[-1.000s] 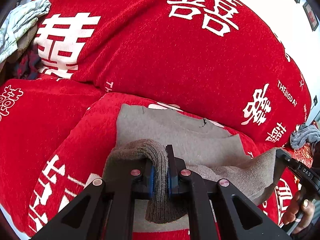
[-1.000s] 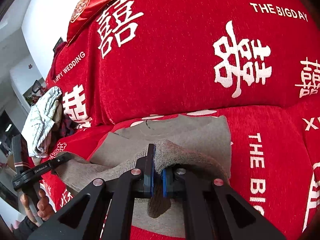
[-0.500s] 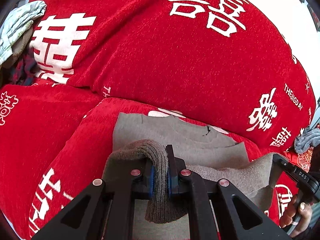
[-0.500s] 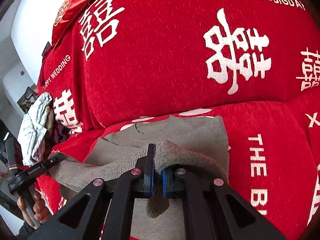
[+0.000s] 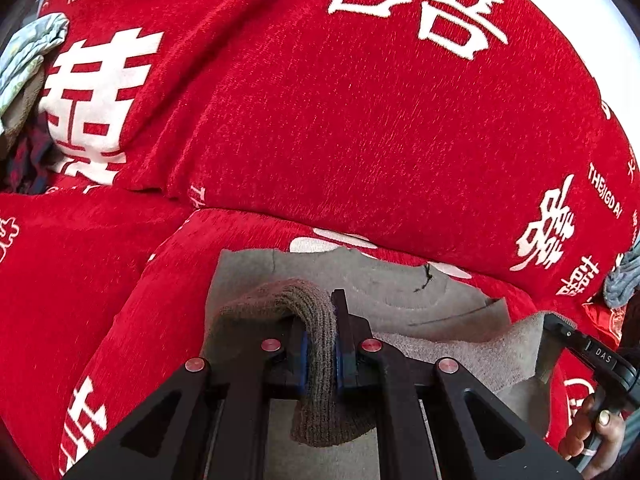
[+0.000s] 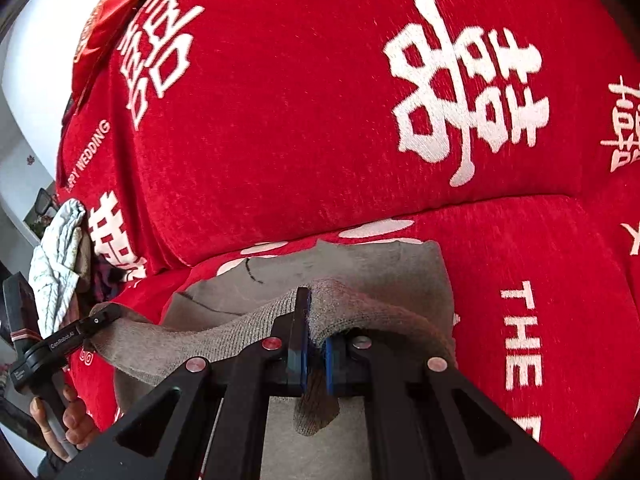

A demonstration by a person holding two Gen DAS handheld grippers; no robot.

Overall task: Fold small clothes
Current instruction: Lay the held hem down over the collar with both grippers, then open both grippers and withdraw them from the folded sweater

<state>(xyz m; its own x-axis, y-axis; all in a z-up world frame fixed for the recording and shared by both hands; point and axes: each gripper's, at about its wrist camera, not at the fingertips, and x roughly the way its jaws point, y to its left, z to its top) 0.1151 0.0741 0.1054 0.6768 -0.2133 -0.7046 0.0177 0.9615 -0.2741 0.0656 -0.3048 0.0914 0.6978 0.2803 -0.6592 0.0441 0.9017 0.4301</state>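
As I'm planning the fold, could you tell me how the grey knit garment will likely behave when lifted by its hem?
Probably floppy: the grey knit garment sags between the left gripper and right gripper. Likely non-slippery: its ribbed hem bunches between the pads. It seems light.

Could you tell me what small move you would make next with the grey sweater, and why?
I would probably carry the held hem a little further toward the collar, then lower it. Both the left gripper and the right gripper are shut on the grey sweater, its lifted edge stretched between them above the flat part on the red sofa cover, short of the neckline.
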